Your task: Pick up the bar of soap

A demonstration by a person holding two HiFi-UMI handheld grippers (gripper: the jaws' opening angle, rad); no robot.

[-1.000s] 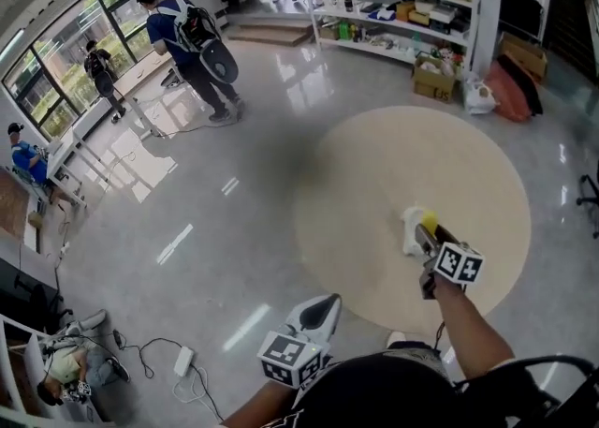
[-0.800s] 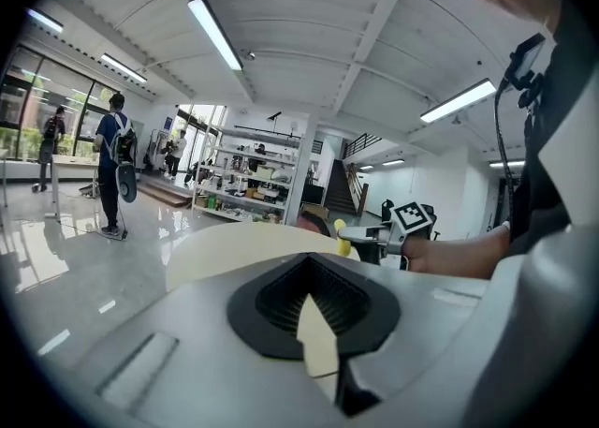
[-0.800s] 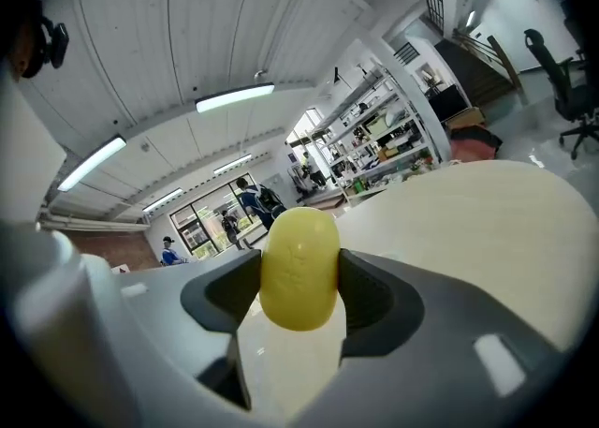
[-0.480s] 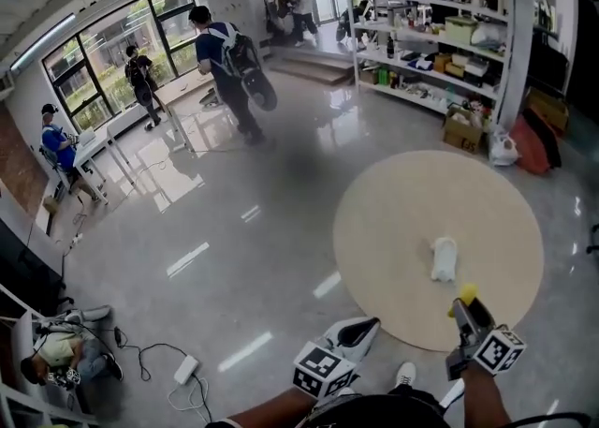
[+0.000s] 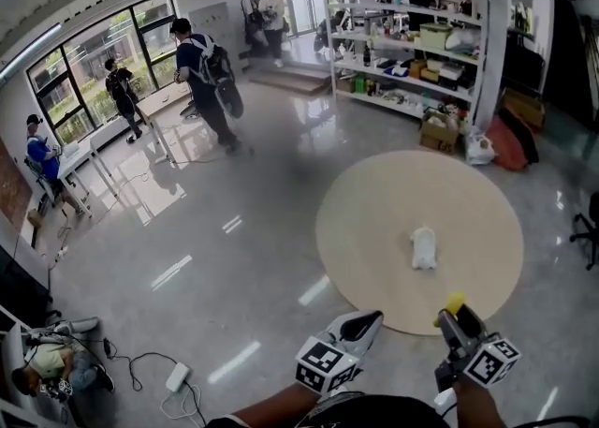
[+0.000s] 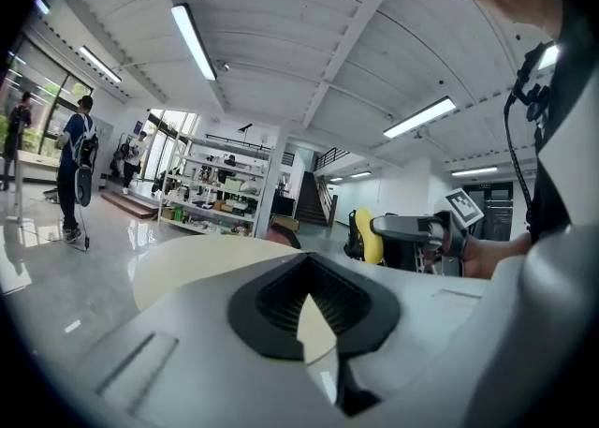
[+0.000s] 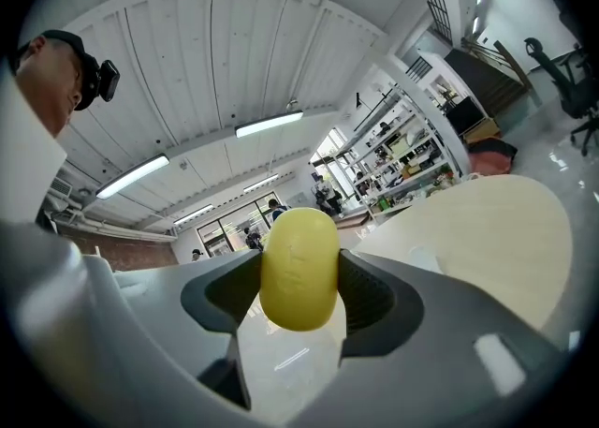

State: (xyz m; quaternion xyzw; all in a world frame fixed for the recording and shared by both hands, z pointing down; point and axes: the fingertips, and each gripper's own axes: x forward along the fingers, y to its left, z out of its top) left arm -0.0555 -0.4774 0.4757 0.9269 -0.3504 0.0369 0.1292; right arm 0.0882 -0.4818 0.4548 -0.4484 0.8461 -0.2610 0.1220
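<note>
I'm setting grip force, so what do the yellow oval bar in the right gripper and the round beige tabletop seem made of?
Yellow oval bar: likely solid soap, matte waxy surface with faint moulded marks, clamped in the right gripper. Round beige tabletop: possibly laminate or painted wood; smooth, uniform, no visible grain.

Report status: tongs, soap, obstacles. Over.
Right tongs shut on soap, held off the table. Left tongs shut, empty. White item lies on table, apart from soap.

Soap [image 7: 299, 262] in right hand-held gripper [image 5: 456, 316]; cloth [image 5: 424, 247] on table [image 5: 374, 229].
</note>
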